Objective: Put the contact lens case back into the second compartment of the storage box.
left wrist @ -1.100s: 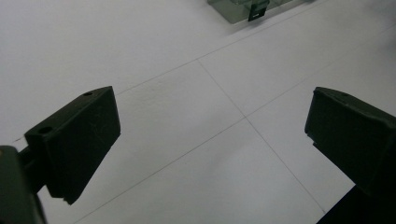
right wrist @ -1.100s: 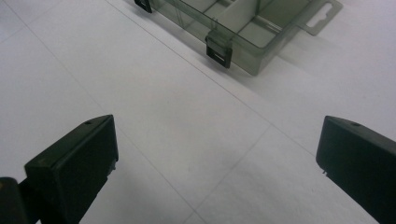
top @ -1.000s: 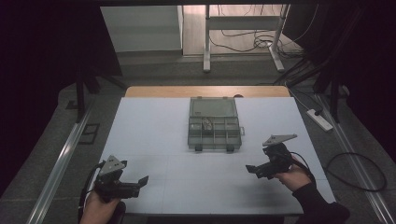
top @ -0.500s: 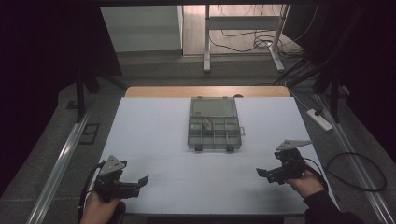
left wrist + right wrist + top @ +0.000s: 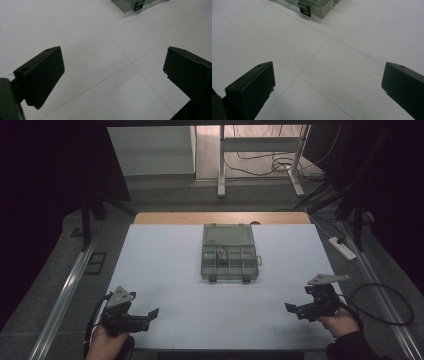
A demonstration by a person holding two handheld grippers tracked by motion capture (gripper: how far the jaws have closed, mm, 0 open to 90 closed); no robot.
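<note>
Box: clear compartment case (image 5: 229, 253), lid open, mid-table on white sheet (image 5: 165, 265).
Handling: likely light, rigid, slick plastic; small contents could spill.
Hold: by side walls or front latches (image 5: 304, 10).
Left gripper (image 5: 151, 313): jaws spread, empty.
Right gripper (image 5: 290, 308): jaws spread, empty.

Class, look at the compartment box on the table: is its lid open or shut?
Open. The box lies with its lid folded back flat, and the divided compartments are exposed from above.
</note>
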